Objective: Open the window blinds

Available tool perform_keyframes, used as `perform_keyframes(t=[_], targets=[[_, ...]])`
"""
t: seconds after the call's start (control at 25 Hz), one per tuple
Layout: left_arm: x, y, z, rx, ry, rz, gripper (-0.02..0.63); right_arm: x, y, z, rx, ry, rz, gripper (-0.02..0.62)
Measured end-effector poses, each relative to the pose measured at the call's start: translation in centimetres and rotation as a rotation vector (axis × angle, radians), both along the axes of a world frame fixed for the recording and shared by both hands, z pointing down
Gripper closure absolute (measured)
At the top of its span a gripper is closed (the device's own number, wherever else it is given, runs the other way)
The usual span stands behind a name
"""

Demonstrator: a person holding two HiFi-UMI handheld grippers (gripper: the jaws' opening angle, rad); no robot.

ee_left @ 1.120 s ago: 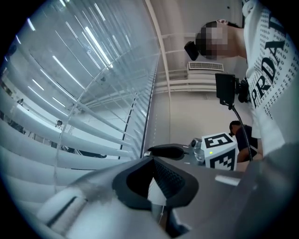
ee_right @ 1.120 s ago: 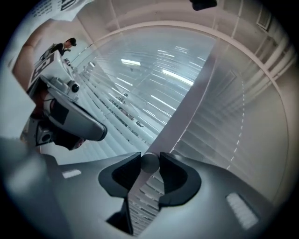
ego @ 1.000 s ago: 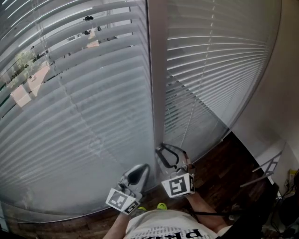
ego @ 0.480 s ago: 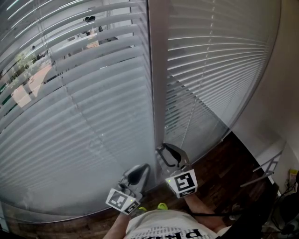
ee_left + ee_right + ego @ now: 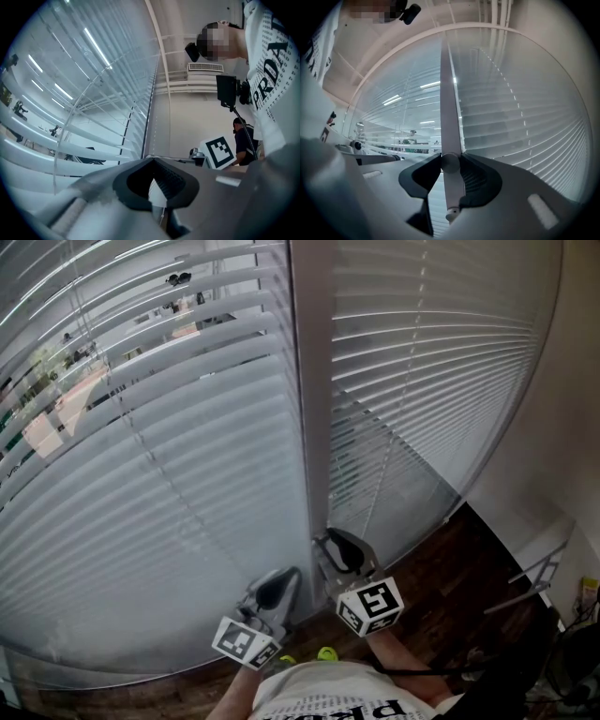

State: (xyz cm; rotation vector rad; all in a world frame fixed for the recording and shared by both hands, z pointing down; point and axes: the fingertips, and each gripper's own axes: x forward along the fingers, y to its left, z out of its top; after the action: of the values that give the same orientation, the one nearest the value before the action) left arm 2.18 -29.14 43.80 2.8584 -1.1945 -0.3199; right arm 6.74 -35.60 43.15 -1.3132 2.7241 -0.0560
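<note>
**Asker:** Where are the blinds?

**Me:** Straight ahead of me, filling the window. The left blind [image 5: 169, 484] has its slats partly tilted, so slivers of the outdoors show near its top. The right blind [image 5: 441, 381] looks flat and pale. A grey window post [image 5: 314, 381] stands upright between them, and a dark wooden floor [image 5: 450, 587] lies below.

**Asker:** What is your right gripper doing?

**Me:** My right gripper [image 5: 450, 161] is clenched on the tilt wand [image 5: 452, 187], a slim grey rod hanging just beside the post. The rod runs upright between the jaws, and its rounded end pokes out below them.

**Asker:** And the left one?

**Me:** My left gripper [image 5: 153, 161] sits just beside the right one, low down near the foot of the post. Its jaw tips are together, closed around a small white cord end [image 5: 157, 192] that has a thin string trailing from it.
</note>
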Motion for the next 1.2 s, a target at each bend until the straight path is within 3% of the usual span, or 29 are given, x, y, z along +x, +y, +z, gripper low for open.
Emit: perform_keyframes(t=[0.48,0.64,0.76,0.96,1.2], targets=[[0.3,-0.4,-0.1,0.01,-0.011,0.002,0.612,-0.1,0.0,0.0,0.01,0.04,-0.005,0.461],[0.3,-0.4,-0.2,0.011,-0.007,0.004,0.612,-0.2,0.2,0.2,0.022,0.132,-0.006,0.462],[0.1,-0.5,-0.3,0.016,-0.005,0.002,0.612,-0.5,0.5,0.3,0.074,0.299,-0.029,0.466],[-0.3,-1.0,-0.3,0.022,-0.004,-0.002,0.612,-0.9,1.1,1.1,0.245,0.701,-0.055,0.455],[-0.1,-1.8,-0.3,0.023,-0.002,0.0,0.612,-1.1,0.7,1.4,0.576,1.17,0.019,0.446]])
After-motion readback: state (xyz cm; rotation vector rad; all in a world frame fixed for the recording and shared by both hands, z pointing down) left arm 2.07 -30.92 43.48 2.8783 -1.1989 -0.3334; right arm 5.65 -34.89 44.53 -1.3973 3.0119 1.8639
